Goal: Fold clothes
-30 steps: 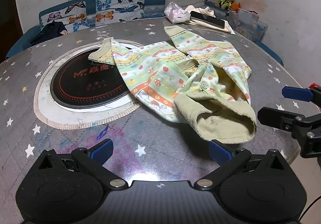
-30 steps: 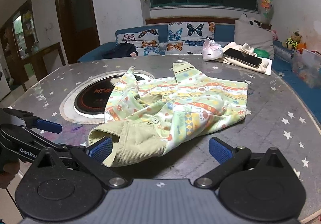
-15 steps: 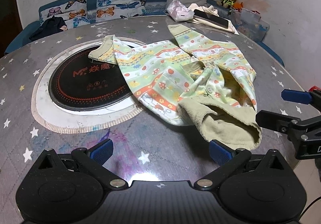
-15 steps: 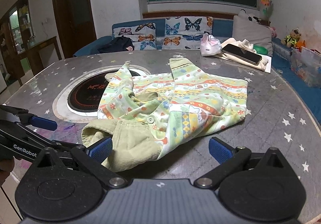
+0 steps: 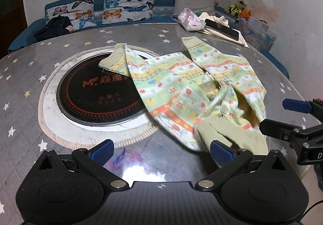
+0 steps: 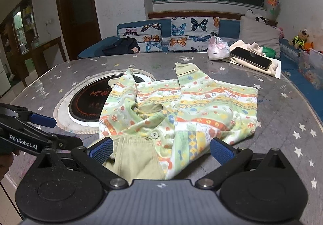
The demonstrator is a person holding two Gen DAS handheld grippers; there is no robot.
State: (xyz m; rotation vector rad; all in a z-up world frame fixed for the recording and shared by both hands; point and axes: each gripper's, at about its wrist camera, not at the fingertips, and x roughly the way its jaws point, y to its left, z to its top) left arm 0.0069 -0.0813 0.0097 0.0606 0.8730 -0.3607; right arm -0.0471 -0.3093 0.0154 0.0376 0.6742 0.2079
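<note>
Lying crumpled on the grey star-patterned round table (image 5: 24,87), the small pale-green child's garment with orange, yellow and white printed bands (image 5: 181,91) is not yet folded in any orderly way. Its body spreads from the table's middle toward the near edge; one sleeve overlaps the round black induction hob set in a white ring (image 5: 97,95), the other points toward the far edge. The plain olive ribbed hem (image 6: 137,156) is bunched and rucked at the near edge, a button showing just above it.

The left gripper (image 5: 161,152) stands wide open and holds nothing; its right pad sits just beside the hem. The right gripper (image 6: 160,149) is likewise fully spread and empty, with the hem lying between its fingers.

Judgement: the task is at its start. Flattening, sleeve folds and body folds all remain. A black phone on cream cloth (image 6: 250,58) lies at the far right edge, well apart.
</note>
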